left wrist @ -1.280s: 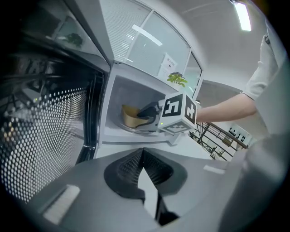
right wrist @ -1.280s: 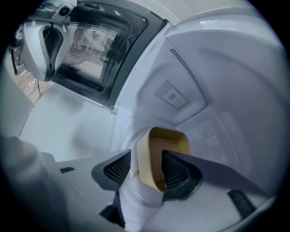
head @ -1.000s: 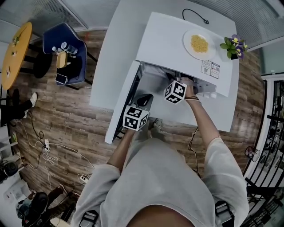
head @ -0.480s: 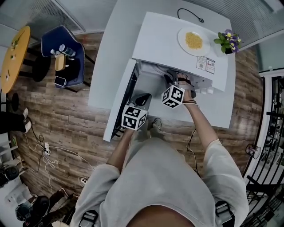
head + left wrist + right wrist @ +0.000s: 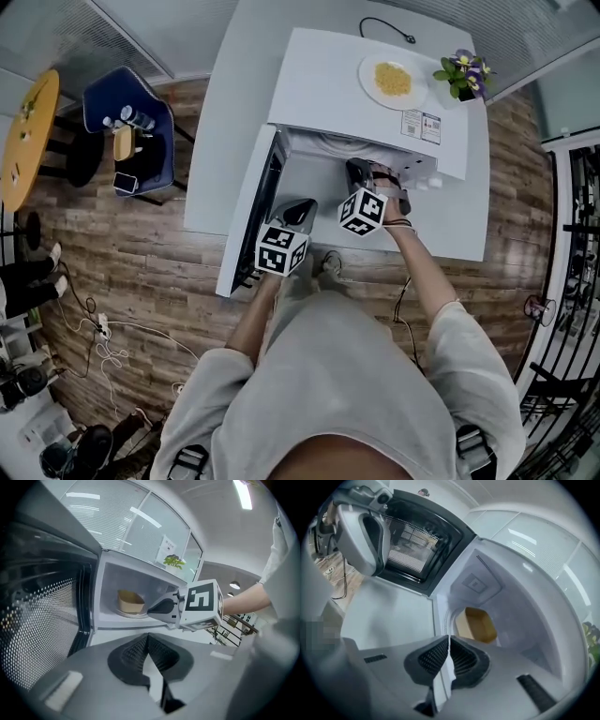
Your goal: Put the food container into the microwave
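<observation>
The brown food container [image 5: 130, 603] sits on the turntable inside the white microwave [image 5: 347, 89], whose door [image 5: 251, 220] hangs open to the left. It shows again as the container [image 5: 476, 624] in the right gripper view. My right gripper [image 5: 372, 178] is at the mouth of the cavity, shut and empty, apart from the container; its own view shows the right gripper [image 5: 449, 641] with jaws closed together. My left gripper [image 5: 298, 212] is lower, in front of the open door, and the left gripper [image 5: 148, 638] is shut on nothing.
A plate of yellow food [image 5: 392, 80] and a small flower pot [image 5: 461, 73] stand on top of the microwave. The microwave rests on a white table [image 5: 225, 141]. A blue chair [image 5: 127, 122] with items and a yellow round table [image 5: 23, 127] are at the left.
My right gripper has drawn back from deep in the microwave cavity to its mouth. The container stays inside. The left gripper has barely moved.
</observation>
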Demonstrator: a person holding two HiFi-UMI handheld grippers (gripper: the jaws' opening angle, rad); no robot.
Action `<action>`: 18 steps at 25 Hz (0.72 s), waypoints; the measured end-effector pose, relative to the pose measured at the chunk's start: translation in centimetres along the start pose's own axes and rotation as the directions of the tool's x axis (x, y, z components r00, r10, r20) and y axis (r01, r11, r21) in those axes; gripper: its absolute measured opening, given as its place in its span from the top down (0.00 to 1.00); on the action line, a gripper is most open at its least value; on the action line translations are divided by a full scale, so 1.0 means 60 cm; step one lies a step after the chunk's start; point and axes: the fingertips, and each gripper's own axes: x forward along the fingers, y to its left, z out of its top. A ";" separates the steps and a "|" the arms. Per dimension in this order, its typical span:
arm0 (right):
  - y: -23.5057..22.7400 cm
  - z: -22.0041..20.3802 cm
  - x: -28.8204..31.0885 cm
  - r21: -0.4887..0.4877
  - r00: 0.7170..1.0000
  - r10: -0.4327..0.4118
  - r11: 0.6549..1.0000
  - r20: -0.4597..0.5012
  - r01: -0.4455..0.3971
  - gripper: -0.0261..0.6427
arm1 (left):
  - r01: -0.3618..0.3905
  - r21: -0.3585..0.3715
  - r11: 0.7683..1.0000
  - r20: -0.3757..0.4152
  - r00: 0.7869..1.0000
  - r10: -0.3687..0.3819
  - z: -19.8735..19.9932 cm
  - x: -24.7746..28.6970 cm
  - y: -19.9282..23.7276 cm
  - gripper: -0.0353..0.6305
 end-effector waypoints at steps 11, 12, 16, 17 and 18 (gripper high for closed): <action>0.025 -0.029 -0.055 0.132 1.000 -0.002 0.991 -0.007 0.003 0.94 | 0.021 0.038 0.999 -0.003 1.000 -0.021 0.005 0.002 -0.023 0.93; 0.026 -0.031 -0.061 0.158 1.000 -0.001 0.987 -0.004 0.001 0.94 | 0.024 0.043 0.999 -0.003 1.000 -0.024 0.006 0.002 -0.026 0.93; 0.020 -0.036 -0.087 0.282 1.000 -0.009 0.959 0.015 0.004 0.94 | 0.029 0.056 0.998 -0.002 1.000 -0.028 0.013 0.002 -0.032 0.93; 0.018 -0.037 -0.092 0.312 1.000 -0.013 0.950 0.018 0.007 0.94 | 0.030 0.059 0.998 -0.002 1.000 -0.030 0.014 0.002 -0.033 0.93; 0.015 -0.038 -0.097 0.337 1.000 -0.018 0.941 0.021 0.010 0.94 | 0.030 0.063 0.998 -0.002 1.000 -0.030 0.016 0.001 -0.033 0.93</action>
